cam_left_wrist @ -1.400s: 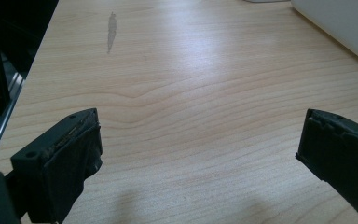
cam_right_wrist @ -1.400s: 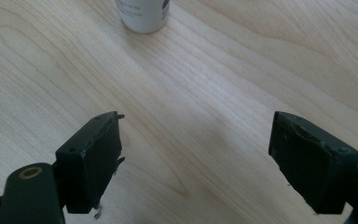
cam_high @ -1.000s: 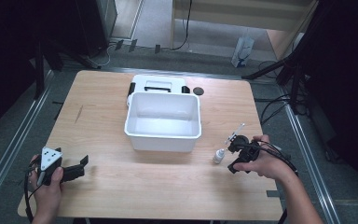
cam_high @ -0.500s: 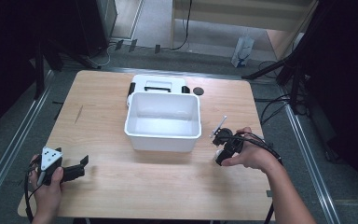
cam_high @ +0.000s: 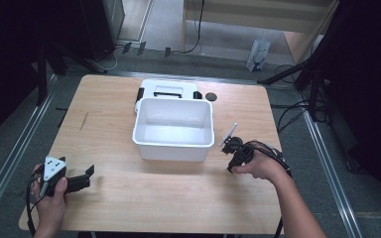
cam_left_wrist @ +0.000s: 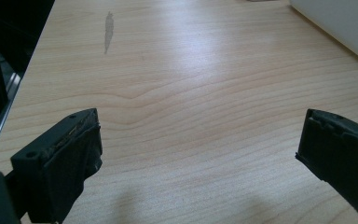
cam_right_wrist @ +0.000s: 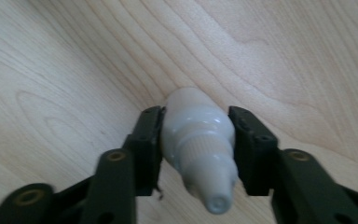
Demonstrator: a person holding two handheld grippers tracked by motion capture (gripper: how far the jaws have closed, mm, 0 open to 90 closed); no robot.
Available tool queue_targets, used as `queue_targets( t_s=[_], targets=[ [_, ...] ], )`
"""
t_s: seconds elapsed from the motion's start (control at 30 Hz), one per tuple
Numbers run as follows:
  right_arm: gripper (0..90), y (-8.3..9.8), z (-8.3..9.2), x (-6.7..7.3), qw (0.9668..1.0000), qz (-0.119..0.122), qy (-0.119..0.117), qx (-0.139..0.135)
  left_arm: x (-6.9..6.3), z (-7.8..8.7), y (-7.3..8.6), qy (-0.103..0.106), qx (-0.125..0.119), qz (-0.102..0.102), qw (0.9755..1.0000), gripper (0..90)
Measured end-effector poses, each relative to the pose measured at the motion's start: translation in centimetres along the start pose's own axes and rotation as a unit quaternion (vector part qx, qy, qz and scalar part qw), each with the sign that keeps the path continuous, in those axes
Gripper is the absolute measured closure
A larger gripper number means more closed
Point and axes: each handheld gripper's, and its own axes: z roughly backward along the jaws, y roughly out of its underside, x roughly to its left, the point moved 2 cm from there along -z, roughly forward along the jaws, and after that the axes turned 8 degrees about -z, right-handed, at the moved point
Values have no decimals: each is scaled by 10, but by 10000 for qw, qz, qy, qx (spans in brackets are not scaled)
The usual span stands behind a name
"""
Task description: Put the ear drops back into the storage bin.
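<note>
Your right gripper [cam_right_wrist: 195, 149] is pinching a small white plastic dropper bottle [cam_right_wrist: 198, 144] across its body, one black jaw on each side; in the right gripper view the bottle's nozzle tip points toward the camera, at 6 o'clock, with the pale wooden table [cam_right_wrist: 65, 56] behind it. I cannot tell whether the bottle's base touches the wood. In the high view that gripper [cam_high: 234, 148] sits at the tub's 3 to 4 o'clock, just beside its right wall, with your right hand [cam_high: 258, 166] behind it.

Your left gripper [cam_left_wrist: 198, 154] has its jaws spread wide with bare wood between them. In the high view it [cam_high: 82, 179] lies near the table's corner at 7 o'clock, held by your left hand [cam_high: 49, 198], well apart from the tub.

The white rectangular plastic tub [cam_high: 173, 141] stands at the table's centre. At its 12 o'clock, touching or just behind it, is a white flat device with black side pieces [cam_high: 167, 89], and a small black round disc [cam_high: 211, 96] lies beside that at 3 o'clock.
</note>
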Motion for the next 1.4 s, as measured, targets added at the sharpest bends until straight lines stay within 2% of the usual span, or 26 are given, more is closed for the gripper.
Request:
queue_targets(
  t_s=[0.2, 0.4, 0.57, 0.83, 1.17, 1.4],
  targets=[
    [601, 0, 8, -3, 9999, -5, -102, -18, 0, 0, 0, -2, 5, -10, 10000, 4],
    [601, -2, 27, -5, 9997, 35, -104, -220, 0, 0, 0, -11, 9, -16, 10000, 4],
    [602, -6, 43, -7, 9996, 31, -60, -282, 0, 0, 0, -7, 1, -9, 10000, 4],
    [602, -19, 77, -10, 9990, 87, -40, -443, 0, 0, 0, -9, 0, -6, 10000, 4],
    [602, -38, 104, -8, 9985, 178, -38, -518, 0, 0, 0, -5, -3, -3, 10000, 4],
    [602, -49, 117, -4, 9978, 269, -38, -612, 0, 0, 0, -5, -12, -5, 10000, 4]
  ],
)
